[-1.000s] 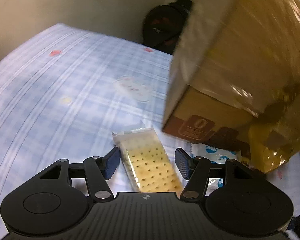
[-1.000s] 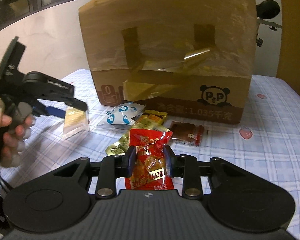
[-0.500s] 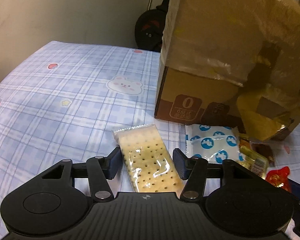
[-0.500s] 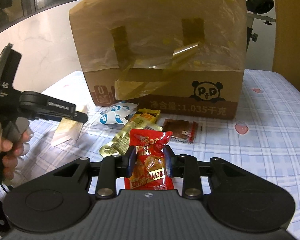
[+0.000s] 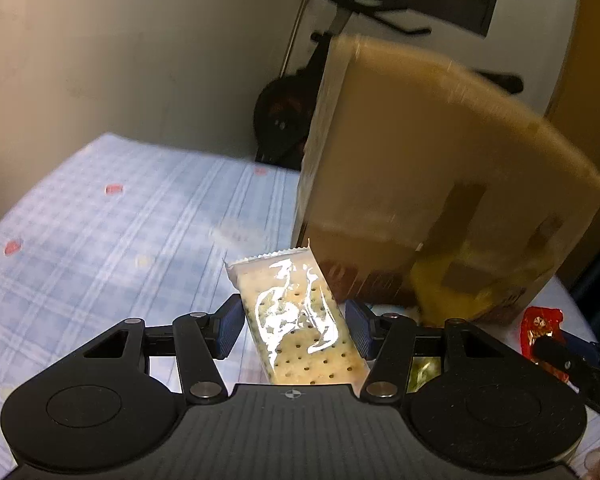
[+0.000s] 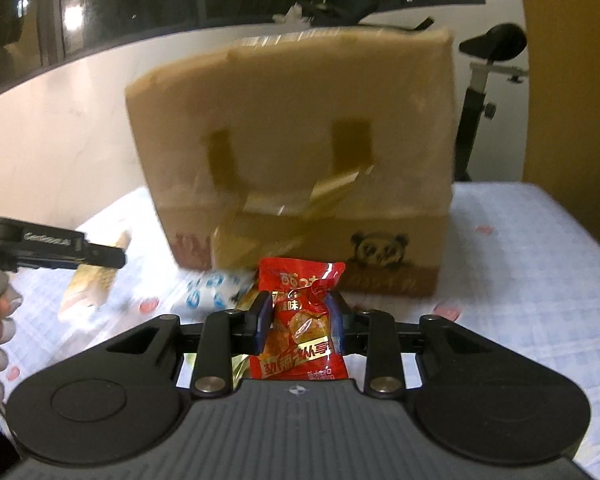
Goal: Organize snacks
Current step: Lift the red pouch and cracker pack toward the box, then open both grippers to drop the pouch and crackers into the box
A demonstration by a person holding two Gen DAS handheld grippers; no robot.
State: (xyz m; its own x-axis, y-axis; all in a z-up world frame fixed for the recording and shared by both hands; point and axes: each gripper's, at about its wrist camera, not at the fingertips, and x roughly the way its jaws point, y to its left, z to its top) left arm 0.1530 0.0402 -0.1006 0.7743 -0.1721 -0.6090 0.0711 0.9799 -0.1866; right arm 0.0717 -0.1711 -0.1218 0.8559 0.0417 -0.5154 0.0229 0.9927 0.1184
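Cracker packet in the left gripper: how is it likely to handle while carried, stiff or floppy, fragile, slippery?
The cracker packet probably stays fairly stiff: it juts straight out past the left gripper without drooping. Its glossy clear film, with bright glare, suggests a slippery surface. The thin perforated crackers visible inside look brittle, so a hard squeeze could crack them.

A room in someone's home — lived-in, not a lab or shop.

A blue checked tablecloth (image 5: 99, 240) with little cartoon prints carries a taped cardboard box (image 6: 300, 152); behind the box stands an exercise bike (image 6: 488, 68) by a plain pale wall (image 5: 119, 60), and above it a dark night window (image 6: 99, 0) — all domestic clutter.
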